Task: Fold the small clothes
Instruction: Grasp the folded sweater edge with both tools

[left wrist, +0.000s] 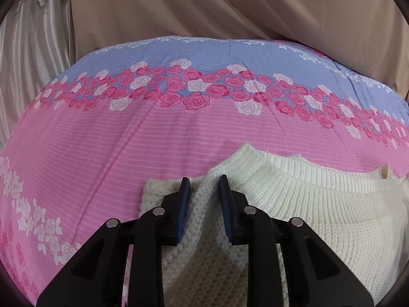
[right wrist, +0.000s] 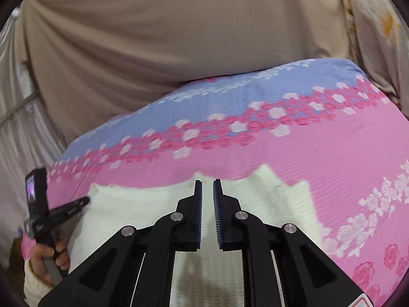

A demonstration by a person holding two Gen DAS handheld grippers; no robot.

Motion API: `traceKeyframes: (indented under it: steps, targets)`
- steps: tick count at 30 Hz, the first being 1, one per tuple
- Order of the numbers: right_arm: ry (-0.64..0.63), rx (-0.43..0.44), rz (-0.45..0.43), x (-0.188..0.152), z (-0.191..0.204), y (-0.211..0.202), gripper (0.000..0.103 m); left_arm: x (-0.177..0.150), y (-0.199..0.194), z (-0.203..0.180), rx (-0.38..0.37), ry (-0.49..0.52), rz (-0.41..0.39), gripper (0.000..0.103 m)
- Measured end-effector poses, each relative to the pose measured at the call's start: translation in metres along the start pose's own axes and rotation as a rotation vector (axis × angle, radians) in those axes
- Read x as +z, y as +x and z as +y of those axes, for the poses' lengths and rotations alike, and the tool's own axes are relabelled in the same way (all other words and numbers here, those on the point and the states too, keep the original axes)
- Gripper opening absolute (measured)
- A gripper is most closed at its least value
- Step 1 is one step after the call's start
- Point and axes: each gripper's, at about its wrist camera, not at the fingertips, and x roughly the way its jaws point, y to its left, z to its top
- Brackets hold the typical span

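Note:
A cream knitted sweater (left wrist: 306,204) lies on a pink and blue rose-print bedspread (left wrist: 127,140). Its ribbed neckline faces away from me. My left gripper (left wrist: 204,181) hovers over the sweater's left shoulder, where a raised ridge of knit (left wrist: 202,204) runs between the parted blue pads without clear contact. In the right wrist view the sweater (right wrist: 127,209) fills the lower middle. My right gripper (right wrist: 207,183) is above its far edge, jaws narrowly apart, nothing between them. The left gripper (right wrist: 84,200) shows at the left edge, held by a hand (right wrist: 48,258).
A beige curtain (left wrist: 230,5) hangs behind the bed. Shiny pale drapes (left wrist: 30,51) hang at the left. A floral cloth (right wrist: 370,25) hangs at the right. The bedspread (right wrist: 332,140) extends around the sweater.

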Motion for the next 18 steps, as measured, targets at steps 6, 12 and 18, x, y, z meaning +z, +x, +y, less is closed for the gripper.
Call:
traceKeyframes:
  steps: [6,12,18]
  targets:
    - [-0.086,0.035,0.142,-0.037,0.036,0.045,0.012,-0.002,-0.001,-0.003,0.02,0.014,-0.01,0.023]
    - [0.035,-0.066,0.099,-0.029,-0.026,0.028,0.008,-0.002,-0.001,-0.002,0.02,0.015,-0.011,0.023]
    - [0.215,-0.171,0.067,-0.027,-0.1,0.006,0.002,-0.002,-0.001,-0.002,0.011,0.006,-0.012,0.023]
